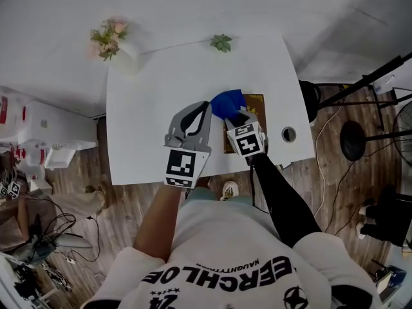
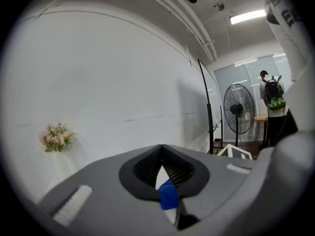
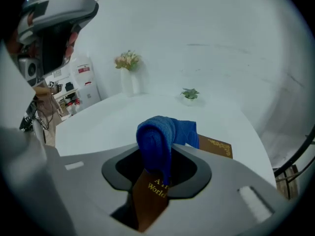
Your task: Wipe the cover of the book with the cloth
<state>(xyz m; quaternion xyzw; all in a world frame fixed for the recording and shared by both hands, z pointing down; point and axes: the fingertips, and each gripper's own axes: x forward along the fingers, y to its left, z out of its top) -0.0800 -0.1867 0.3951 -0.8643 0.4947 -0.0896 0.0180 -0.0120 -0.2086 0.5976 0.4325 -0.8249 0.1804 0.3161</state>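
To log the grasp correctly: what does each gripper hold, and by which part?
The right gripper pinches the blue cloth by a bunched fold, above the book. The left gripper, fingers together, holds nothing.

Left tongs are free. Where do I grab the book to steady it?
Probably its left edge, coming in low from the left: the book lies flat on the table, and the right tongs with the cloth cover its middle.
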